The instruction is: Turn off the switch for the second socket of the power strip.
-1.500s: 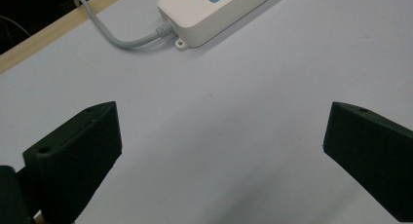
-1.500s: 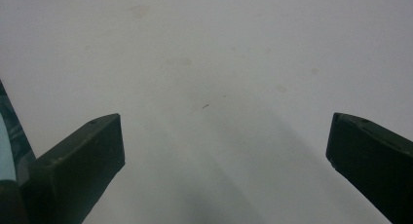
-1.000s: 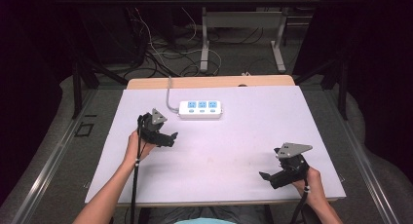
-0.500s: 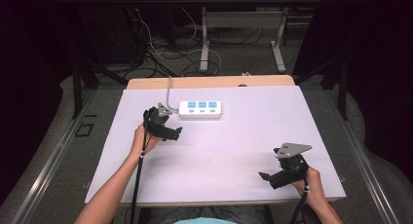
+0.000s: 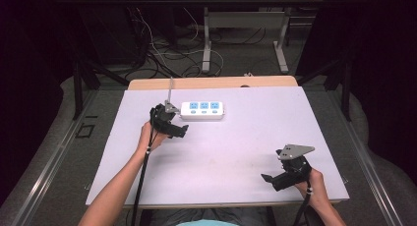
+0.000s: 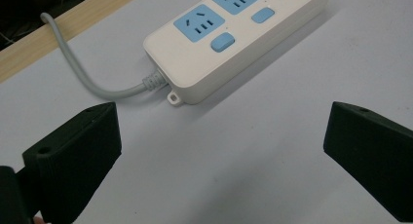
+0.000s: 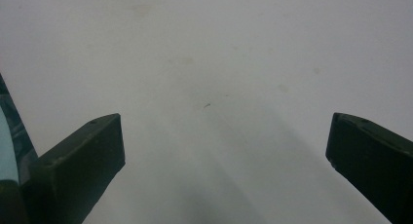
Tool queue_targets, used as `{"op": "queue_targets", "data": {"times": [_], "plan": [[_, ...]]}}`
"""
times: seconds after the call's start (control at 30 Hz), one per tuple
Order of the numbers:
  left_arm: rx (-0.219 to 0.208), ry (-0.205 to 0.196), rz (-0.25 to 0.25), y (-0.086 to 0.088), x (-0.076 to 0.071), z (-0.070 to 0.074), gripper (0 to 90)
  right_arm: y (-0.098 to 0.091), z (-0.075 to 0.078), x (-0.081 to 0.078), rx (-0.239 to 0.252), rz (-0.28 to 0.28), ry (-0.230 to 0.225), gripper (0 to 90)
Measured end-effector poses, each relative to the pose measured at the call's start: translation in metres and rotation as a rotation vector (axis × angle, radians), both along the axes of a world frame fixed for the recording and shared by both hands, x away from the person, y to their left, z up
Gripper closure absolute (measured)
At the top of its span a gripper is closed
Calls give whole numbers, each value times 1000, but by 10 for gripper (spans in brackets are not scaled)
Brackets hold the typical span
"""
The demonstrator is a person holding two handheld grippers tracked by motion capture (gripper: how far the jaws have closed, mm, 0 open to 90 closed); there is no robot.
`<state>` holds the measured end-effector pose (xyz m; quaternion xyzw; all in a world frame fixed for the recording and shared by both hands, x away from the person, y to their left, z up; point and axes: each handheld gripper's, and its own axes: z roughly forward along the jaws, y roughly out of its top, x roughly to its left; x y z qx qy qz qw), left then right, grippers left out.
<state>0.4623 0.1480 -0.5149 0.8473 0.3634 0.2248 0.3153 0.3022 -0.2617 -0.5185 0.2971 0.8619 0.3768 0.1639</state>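
White power strip [image 5: 202, 110] lies flat on the bench [image 5: 236, 137], upper centre of the high view, long axis running left-right. Three blue sockets on top, each with a blue switch beside it. Grey cord [image 6: 92, 83] leaves its left end and runs up toward the far wooden edge of the bench.

Left gripper [image 5: 172, 125]: just left of the strip's cord end in the high view, near it, held in the left hand [image 5: 149, 137]. In the left gripper view the fingers [image 6: 73, 156] stand wide apart at lower left and lower right of the frame, nothing between them but bare bench surface. Strip sits in the upper centre of that frame, beyond the fingertips, not touching either one. Small mounting tab visible at the strip's near corner.

Right gripper [image 5: 280, 179]: lower right of the high view, well apart from the strip, held in the right hand [image 5: 312, 184], grey three-cornered plate on top. In the right gripper view the fingers [image 7: 78, 160] are likewise wide apart, holding nothing; plain white bench surface with faint marks lies ahead.
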Motion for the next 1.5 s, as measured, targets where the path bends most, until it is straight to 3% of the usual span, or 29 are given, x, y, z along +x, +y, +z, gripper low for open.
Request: {"op": "queue_targets", "data": {"times": [0.23, 0.43, 0.77, 1.03, 1.5], "plan": [[11, 2, 0, -8, 8, -5, 0, 0, 0, 0, -7, 6, 5, 2], [-6, 7, -3, -13, 15, -7, 0, 0, -1, 0, -6, 6, 9, 2], [-8, 17, 1, -20, 24, -8, 0, 2, -1, 1, -19, 8, -12, 2], [20, 23, -7, -25, 31, -4, 0, 2, -1, -1, -28, 3, 4, 2], [17, -9, 7, -36, 42, -1, 17, 2, -1, -1, -28, 8, 5, 4]]}}
